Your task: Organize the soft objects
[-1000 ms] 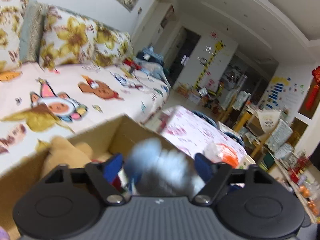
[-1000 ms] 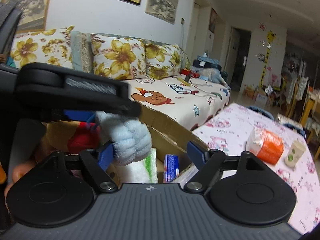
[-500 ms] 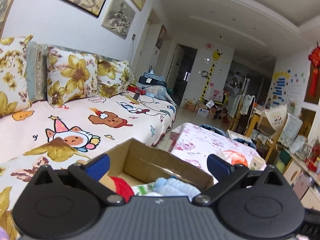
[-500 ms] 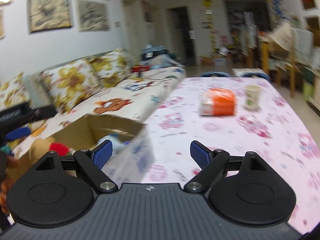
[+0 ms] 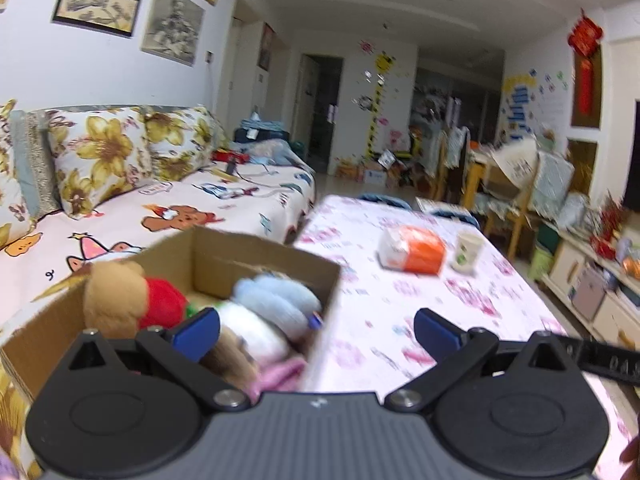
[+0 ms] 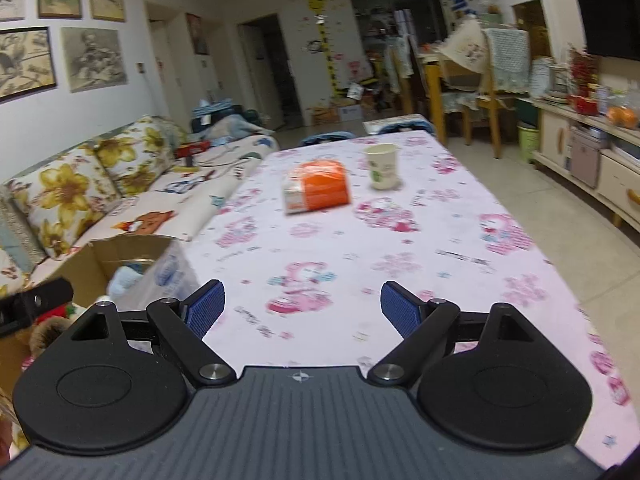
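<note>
Both my jaws gape empty; the orange-and-white soft pack (image 6: 316, 187) on the counter (image 6: 420, 264) looks light, squashy; I'd pinch its middle.

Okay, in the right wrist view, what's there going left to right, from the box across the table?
cardboard box → orange packet → paper cup
</note>
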### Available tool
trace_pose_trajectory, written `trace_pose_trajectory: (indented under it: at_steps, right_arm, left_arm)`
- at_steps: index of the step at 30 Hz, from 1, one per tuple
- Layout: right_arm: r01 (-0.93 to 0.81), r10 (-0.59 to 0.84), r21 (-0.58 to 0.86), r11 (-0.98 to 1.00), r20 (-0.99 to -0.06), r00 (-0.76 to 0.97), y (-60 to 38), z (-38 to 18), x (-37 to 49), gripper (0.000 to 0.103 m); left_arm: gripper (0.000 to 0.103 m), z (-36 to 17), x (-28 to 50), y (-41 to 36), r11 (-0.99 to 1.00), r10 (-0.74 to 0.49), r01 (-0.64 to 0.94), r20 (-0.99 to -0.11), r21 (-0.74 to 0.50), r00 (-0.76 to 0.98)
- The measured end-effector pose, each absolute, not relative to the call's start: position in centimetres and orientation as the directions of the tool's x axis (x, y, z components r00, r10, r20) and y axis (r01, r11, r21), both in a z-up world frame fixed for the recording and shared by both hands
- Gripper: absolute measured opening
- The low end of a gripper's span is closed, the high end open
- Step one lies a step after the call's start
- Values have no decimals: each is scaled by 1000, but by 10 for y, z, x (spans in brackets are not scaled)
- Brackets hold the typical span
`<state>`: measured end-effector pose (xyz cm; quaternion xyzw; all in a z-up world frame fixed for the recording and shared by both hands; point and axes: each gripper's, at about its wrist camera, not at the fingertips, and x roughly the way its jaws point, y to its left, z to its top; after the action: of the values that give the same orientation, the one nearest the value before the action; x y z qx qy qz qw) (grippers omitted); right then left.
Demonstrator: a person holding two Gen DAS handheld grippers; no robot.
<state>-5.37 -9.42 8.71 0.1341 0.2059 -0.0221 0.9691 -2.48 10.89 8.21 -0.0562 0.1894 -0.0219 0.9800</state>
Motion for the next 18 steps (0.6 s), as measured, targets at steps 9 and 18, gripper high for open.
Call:
trace_pose_trajectory:
  at_steps: [9, 18]
  right_arm:
    - [192, -73, 251, 949, -415, 907, -123, 90, -102, 103]
    - [232, -116, 221, 947, -439, 891, -134, 83, -139, 103]
  left_arm:
    - [102, 74, -58, 57, 995, -97, 94, -420, -27, 902]
    - [102, 74, -91, 22, 994, -80, 104, -422, 36, 903]
